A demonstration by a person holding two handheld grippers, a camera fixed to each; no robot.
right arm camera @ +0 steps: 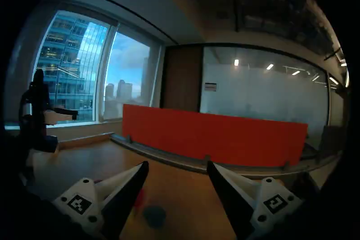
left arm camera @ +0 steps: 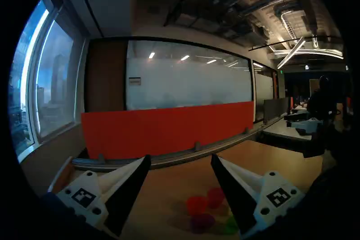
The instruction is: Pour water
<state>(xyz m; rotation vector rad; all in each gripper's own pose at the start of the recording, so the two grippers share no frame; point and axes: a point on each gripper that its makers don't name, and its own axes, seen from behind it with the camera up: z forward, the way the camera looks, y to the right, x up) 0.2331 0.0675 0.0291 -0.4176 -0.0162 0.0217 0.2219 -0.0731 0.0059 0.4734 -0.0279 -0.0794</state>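
1. The left gripper (left arm camera: pixel 179 156) has its jaws wide apart and holds nothing. It looks level toward the orange-red divider (left arm camera: pixel 166 129) at the far edge of the wooden table (left arm camera: pixel 270 159).
2. The right gripper (right arm camera: pixel 176 162) is just as wide open and empty, and faces the same divider (right arm camera: pixel 211 136) from a more slanted angle.
3. On the near side of the divider, low between the left gripper's fingers, is a tight cluster of small coloured cups: a red cup (left arm camera: pixel 196 205), a purple cup (left arm camera: pixel 201 222) nearer the camera, and a green cup (left arm camera: pixel 230 225) beside the right finger.
4. In the right gripper view, a blue cup (right arm camera: pixel 154 216) sits on the near side of the divider, below the gap and closer to the left-hand finger.
5. The cups lie below and ahead of both grippers, so I judge that either one must dip downward to reach them. They are too blurred to tell whether they stand upright, which holds water, or which hand is nearer.
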